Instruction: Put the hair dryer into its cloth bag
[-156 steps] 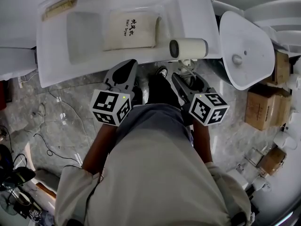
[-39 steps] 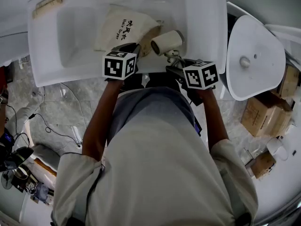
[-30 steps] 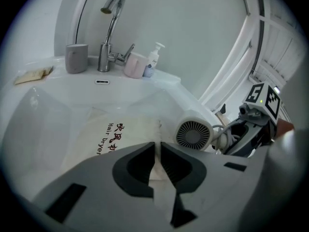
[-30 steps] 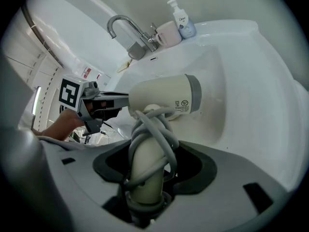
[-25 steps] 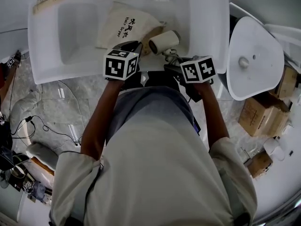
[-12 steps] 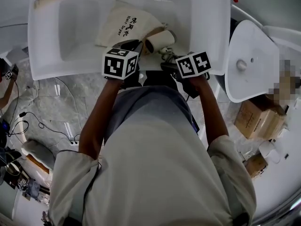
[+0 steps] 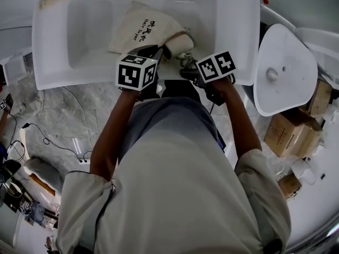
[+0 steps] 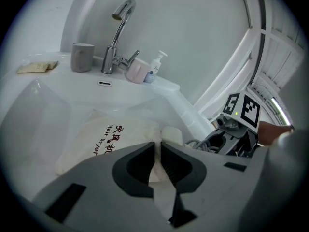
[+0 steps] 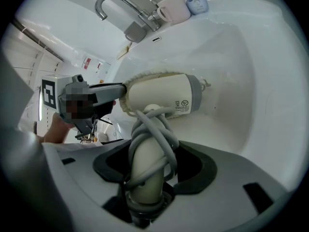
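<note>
My left tongs [image 8: 158, 146] are pinching the rim of the cloth bag [image 8: 108, 139], which is lying in the sink [image 7: 95, 36]. My right tongs [image 9: 149, 166] are clamping the cord-wrapped handle of the hair dryer [image 9: 161, 98], its nose pointing toward nine o'clock into the bag's mouth.

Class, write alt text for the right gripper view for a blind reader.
The right gripper grips a cream hair dryer by its cord-wrapped handle, its nozzle in the mouth of the cloth bag held by the left gripper. Behind: a white sink and chrome tap.
</note>
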Demonstrator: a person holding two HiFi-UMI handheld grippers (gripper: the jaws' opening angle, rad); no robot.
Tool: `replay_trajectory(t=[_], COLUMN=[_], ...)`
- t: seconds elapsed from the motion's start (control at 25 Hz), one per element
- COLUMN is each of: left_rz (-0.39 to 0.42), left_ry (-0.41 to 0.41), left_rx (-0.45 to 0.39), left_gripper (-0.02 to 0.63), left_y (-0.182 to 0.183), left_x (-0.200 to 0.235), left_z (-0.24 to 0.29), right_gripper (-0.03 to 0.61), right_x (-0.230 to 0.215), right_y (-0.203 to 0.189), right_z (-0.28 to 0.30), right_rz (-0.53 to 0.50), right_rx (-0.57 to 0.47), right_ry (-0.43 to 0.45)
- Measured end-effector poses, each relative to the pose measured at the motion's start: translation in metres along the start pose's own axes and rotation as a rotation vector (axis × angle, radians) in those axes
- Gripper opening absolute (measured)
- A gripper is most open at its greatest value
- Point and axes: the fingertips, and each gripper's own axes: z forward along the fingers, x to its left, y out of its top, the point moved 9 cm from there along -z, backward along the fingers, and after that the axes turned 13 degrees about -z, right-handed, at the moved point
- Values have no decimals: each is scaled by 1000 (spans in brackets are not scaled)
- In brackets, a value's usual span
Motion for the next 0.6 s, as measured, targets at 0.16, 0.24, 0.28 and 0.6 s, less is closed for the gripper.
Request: replay_trajectory(t=[0.16, 0.24, 0.28, 0.6], left_rz=[2, 3, 3, 2], left_ry=[2, 5, 6, 4], left_rx=[-8, -11, -11, -15], left_gripper=[43, 44, 43, 44], left_y=[1, -1, -2, -1], left_x=[-1, -1, -2, -6], left_z=[-1, -3, -3, -3], right_gripper=[250, 251, 250, 252], right_x=[-4, -4, -5, -9], right_y=[8, 10, 10, 19], right_z=[1, 1, 2, 8], right_rz=[-30, -49, -57, -91], right_rx=[26, 47, 58, 100], right_ry=[25, 29, 29, 49])
